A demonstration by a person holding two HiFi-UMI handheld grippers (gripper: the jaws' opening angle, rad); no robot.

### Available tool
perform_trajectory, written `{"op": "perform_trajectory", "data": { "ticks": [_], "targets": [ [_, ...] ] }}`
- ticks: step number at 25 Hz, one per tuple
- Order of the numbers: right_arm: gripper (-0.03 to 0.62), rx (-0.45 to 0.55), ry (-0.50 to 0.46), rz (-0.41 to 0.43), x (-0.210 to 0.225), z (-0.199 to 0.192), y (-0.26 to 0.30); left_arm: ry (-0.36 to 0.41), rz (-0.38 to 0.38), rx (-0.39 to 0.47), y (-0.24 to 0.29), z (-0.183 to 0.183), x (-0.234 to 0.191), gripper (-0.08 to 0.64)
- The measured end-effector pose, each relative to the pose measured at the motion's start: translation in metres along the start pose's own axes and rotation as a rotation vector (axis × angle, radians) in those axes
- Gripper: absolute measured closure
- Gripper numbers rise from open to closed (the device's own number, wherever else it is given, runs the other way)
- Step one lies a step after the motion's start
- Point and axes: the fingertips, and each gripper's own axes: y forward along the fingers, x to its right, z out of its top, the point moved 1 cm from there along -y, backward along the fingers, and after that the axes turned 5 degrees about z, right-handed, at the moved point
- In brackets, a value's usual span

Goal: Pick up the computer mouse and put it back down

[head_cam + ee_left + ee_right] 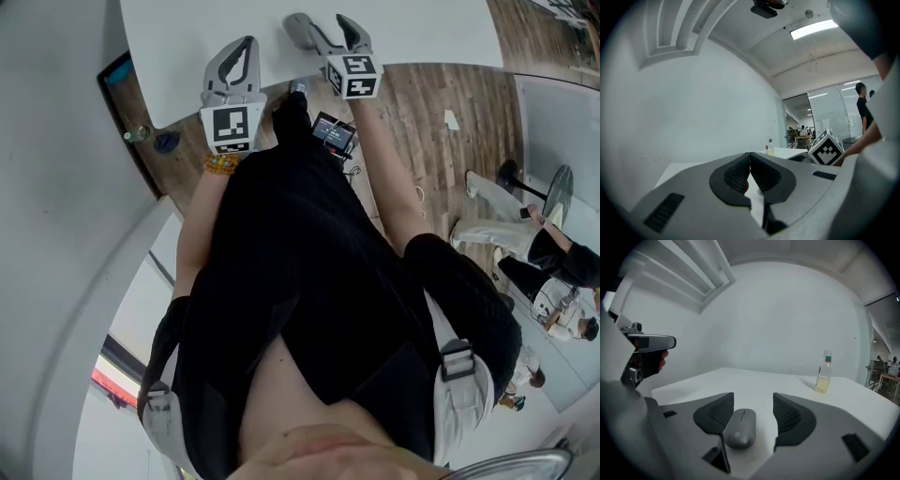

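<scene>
A flat grey computer mouse point(740, 428) lies on the white table point(754, 380), between the jaws of my right gripper point(753, 416). That gripper is open: the mouse sits close against the left pad point(717, 413), and a clear gap separates it from the right pad point(787, 416). In the head view the right gripper point(323, 23) reaches over the table's near edge, and the mouse is hidden there. My left gripper point(750, 161) is shut with nothing in it, its pads meeting at the tips. It hovers at the table edge point(246, 47), left of the right gripper.
A small bottle of yellowish liquid point(824, 372) stands on the table's far right part. The table point(422, 28) backs onto a white wall. A small black device point(334, 132) lies on the wooden floor below, and people point(525, 244) sit off to the right.
</scene>
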Motion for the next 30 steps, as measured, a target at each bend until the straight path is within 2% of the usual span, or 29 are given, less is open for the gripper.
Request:
{"op": "perform_trajectory", "data": {
  "ticks": [13,30],
  "targets": [
    [0.318,-0.129,0.026,0.051,-0.005,-0.044,0.018,0.003,0.004,-0.035,0.001,-0.009,0.005,0.546],
    [0.298,-0.266,0.042,0.114,-0.024,-0.068,0.041,0.004,0.013,-0.051,0.002,-0.012,0.000,0.546]
  ]
}}
